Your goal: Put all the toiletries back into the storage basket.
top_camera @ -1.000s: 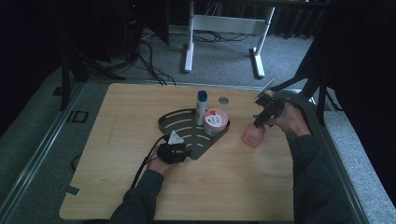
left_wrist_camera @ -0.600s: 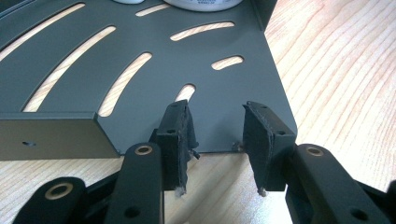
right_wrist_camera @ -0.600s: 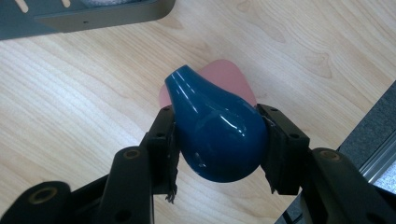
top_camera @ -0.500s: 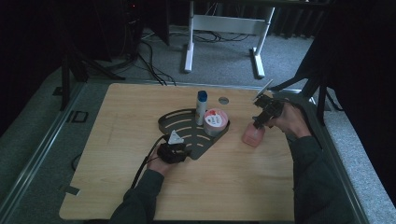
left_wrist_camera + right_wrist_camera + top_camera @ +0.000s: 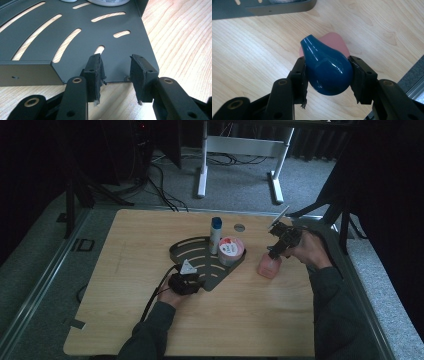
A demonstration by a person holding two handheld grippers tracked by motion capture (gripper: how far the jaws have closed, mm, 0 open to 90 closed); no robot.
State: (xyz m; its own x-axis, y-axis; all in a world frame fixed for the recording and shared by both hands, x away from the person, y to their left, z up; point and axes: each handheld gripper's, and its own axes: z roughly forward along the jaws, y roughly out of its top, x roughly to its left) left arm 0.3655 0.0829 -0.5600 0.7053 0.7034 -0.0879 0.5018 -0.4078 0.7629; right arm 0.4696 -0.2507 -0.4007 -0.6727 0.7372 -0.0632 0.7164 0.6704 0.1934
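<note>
Right hand-held gripper [image 5: 328, 80] clamped, left [image 5: 116, 72] agape.

We see a light wooden table [image 5: 125, 320] with rounded corners on grey carpet [image 5: 30, 270]; at twelve o'clock stands a white desk frame [image 5: 240, 150] amid black cables [image 5: 160, 180]; dark curtains close off the dim room at three o'clock.

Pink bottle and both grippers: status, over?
Right gripper shut on pink bottle's blue cap. Bottle upright on table, right of rack. Left gripper open at rack's near edge. Nothing between.
</note>
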